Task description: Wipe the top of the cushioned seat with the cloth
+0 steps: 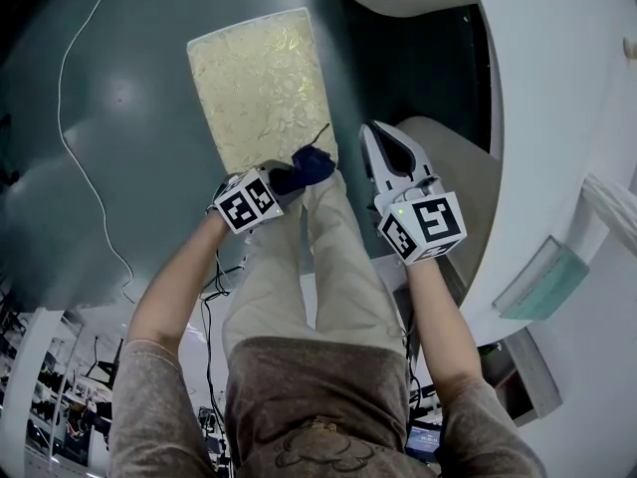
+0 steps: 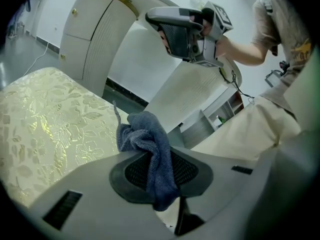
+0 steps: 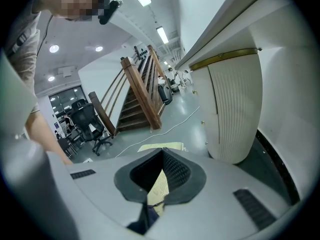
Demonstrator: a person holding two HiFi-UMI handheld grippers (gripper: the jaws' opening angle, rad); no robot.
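- Pinching the cloth (image 2: 150, 149), the left gripper (image 1: 284, 185) sits at the cushioned seat's (image 1: 261, 88) 5 o'clock corner.
- The right gripper (image 1: 386, 157) is pressed together, empty.
- The bunched cloth may slip loose under drag.

cloth (image 1: 307, 167) at near edge of seat (image 1: 261, 88)
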